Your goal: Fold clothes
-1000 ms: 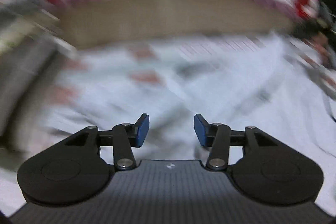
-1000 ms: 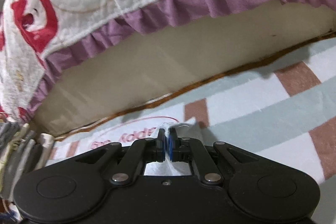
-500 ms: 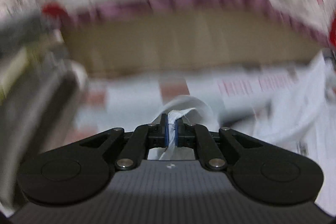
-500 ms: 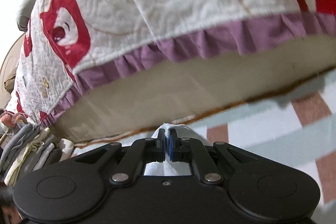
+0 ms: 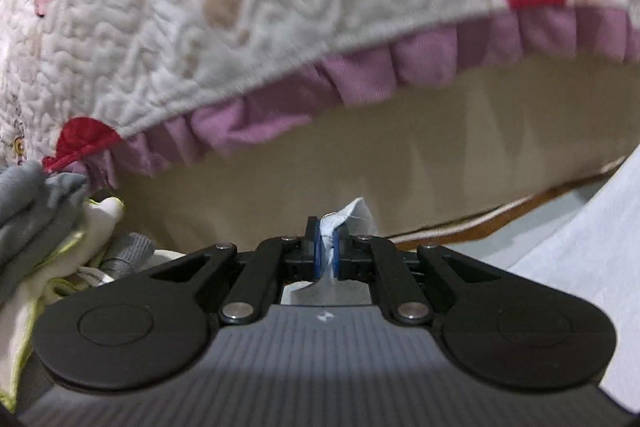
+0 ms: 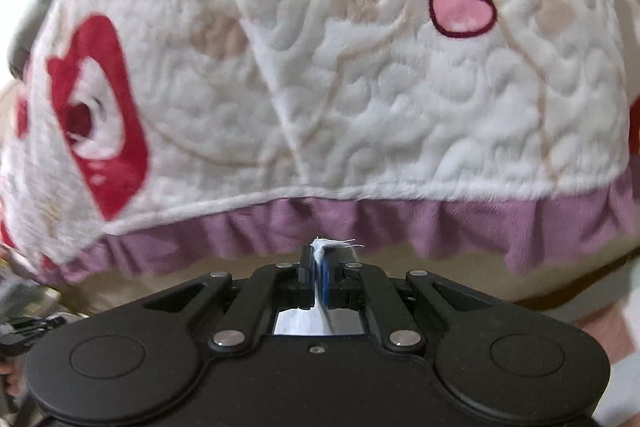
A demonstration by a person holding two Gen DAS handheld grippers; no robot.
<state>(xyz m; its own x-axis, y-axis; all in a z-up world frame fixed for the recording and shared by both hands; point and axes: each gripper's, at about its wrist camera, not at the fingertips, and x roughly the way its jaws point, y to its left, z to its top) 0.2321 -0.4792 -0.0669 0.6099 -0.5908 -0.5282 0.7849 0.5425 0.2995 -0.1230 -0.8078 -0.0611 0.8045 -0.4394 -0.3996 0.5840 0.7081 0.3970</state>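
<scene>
On the left, the left gripper (image 5: 328,241) has its jaws clamped tight on a bunched edge of the pale cloth (image 5: 352,213); the rest trails down and away to the right. The right gripper (image 6: 319,269) likewise pinches a frayed white corner (image 6: 325,246). Both point toward the quilt (image 6: 360,87), so the garment probably hangs stretched between the two hands, ready to fold.
</scene>
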